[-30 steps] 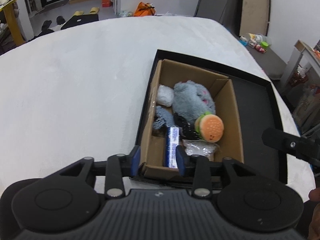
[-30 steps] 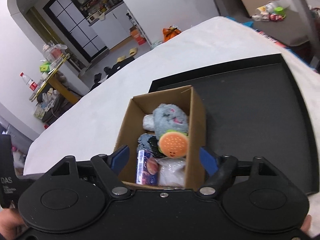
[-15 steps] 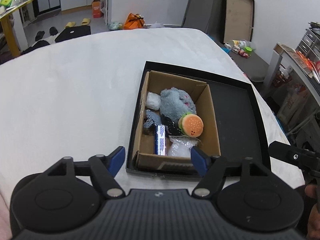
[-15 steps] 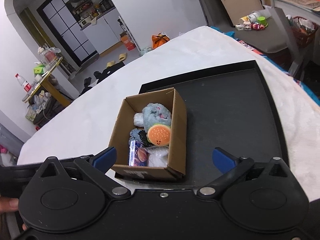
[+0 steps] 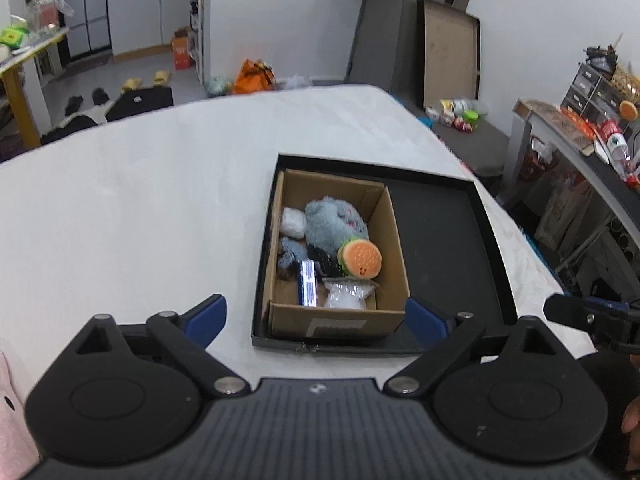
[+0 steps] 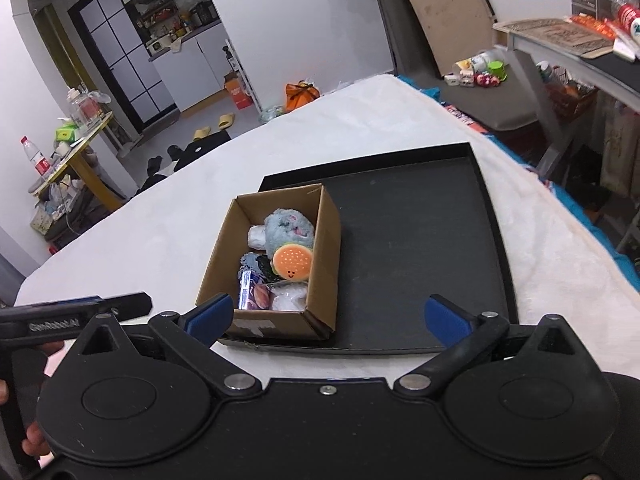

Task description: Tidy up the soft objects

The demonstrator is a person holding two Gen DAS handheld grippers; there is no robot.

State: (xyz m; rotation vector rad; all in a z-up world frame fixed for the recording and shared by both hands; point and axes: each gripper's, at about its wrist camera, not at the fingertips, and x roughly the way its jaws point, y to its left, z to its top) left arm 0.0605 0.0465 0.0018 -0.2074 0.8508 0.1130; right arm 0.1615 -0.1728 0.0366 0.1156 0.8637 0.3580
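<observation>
A wide surface under a white fleecy cover [image 5: 140, 208] fills most of both views; whether a worktop or a bed lies beneath it is not clear. On it rests a shallow black tray [image 5: 444, 248], and in the tray's left part stands an open cardboard box [image 5: 394, 240] holding the soft things. The right wrist view takes in nearly the whole bare floor of the tray [image 6: 416, 248] and the box's outer right wall [image 6: 330, 248]; the left wrist view looks more steeply into the box and shows its near wall with a pale label. Inside, a grey plush toy [image 5: 334, 224] lies toward the far end, a burger plush [image 5: 360, 258] with an orange bun and small face rests against the right wall, a white bundle [image 5: 294, 222] sits at the far left, and a blue-edged packet [image 5: 308, 288] stands near the front beside a clear crinkled bag [image 5: 346, 298]. A dark item and a grey-blue scrap between them are too tangled to name. The left gripper [image 5: 316, 318] hovers short of the box, jaws wide and holding nothing; the right gripper [image 6: 328, 316] likewise hangs back with jaws spread wide and empty. Each view catches only a black sliver of the other gripper at its edge.
</observation>
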